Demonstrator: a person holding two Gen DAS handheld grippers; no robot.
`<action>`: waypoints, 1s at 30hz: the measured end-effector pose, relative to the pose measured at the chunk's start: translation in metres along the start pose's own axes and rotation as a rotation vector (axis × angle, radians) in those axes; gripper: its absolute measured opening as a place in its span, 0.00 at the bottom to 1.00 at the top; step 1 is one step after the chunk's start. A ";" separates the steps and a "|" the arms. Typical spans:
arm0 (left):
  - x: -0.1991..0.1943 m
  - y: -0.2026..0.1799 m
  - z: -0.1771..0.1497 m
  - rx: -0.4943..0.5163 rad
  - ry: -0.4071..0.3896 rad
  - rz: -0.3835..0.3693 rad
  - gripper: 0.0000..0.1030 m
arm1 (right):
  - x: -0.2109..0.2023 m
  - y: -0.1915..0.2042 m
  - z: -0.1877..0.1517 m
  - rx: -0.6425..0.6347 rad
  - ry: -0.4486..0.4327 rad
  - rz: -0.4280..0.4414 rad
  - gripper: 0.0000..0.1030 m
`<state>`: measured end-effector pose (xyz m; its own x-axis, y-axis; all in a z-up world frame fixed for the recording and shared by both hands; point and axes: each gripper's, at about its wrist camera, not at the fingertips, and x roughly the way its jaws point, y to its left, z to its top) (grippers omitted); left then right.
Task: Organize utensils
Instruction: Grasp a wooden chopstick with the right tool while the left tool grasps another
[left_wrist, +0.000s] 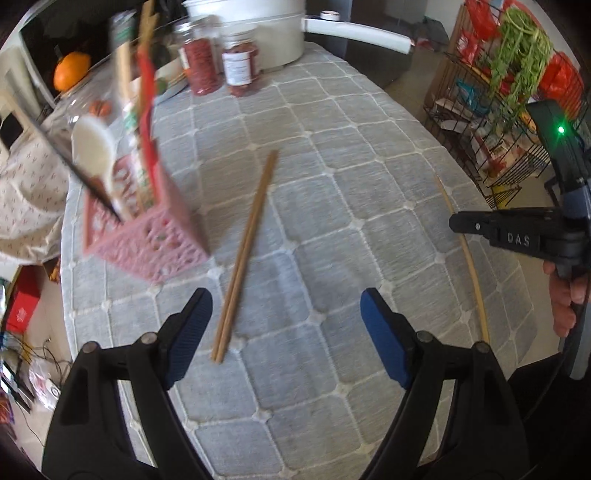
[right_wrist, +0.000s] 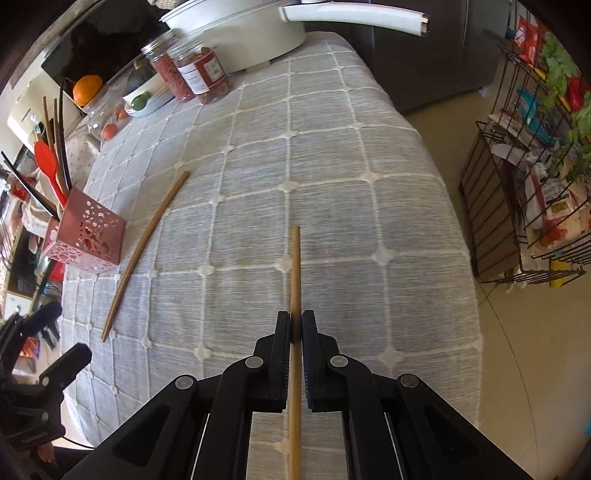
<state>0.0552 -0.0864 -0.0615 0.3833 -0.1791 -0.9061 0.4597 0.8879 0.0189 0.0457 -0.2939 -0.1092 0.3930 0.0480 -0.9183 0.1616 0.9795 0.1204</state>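
A pair of wooden chopsticks (left_wrist: 247, 254) (right_wrist: 144, 243) lies on the grey checked tablecloth (left_wrist: 351, 177). My left gripper (left_wrist: 286, 306) hovers over their near end, open, with nothing between its blue pads. At the left stands a pink perforated holder (left_wrist: 147, 236) (right_wrist: 88, 236) with a white spoon (left_wrist: 92, 147), a red spatula (left_wrist: 147, 110) and dark sticks in it. My right gripper (right_wrist: 295, 325) is shut on a single wooden chopstick (right_wrist: 295, 266), which points forward above the cloth. In the left wrist view the right gripper (left_wrist: 456, 223) shows at the right edge with that chopstick (left_wrist: 476, 280).
A white pot with a long handle (left_wrist: 258, 33) and two jars of red contents (left_wrist: 201, 62) stand at the far end. A wire rack (right_wrist: 517, 206) with greens and packets stands on the floor right of the table. An orange pumpkin (left_wrist: 72, 70) sits far left.
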 end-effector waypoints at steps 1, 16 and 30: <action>0.003 -0.005 0.009 0.017 0.004 0.006 0.75 | 0.000 -0.003 0.000 0.001 0.002 0.003 0.06; 0.105 -0.011 0.095 0.007 0.155 0.168 0.36 | -0.004 -0.023 0.018 -0.004 0.029 0.084 0.06; 0.115 0.021 0.085 -0.155 0.118 0.048 0.27 | -0.002 -0.016 0.020 -0.010 0.038 0.115 0.06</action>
<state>0.1767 -0.1243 -0.1290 0.3010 -0.0924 -0.9491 0.3108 0.9504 0.0060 0.0608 -0.3135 -0.1015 0.3734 0.1674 -0.9124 0.1081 0.9690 0.2220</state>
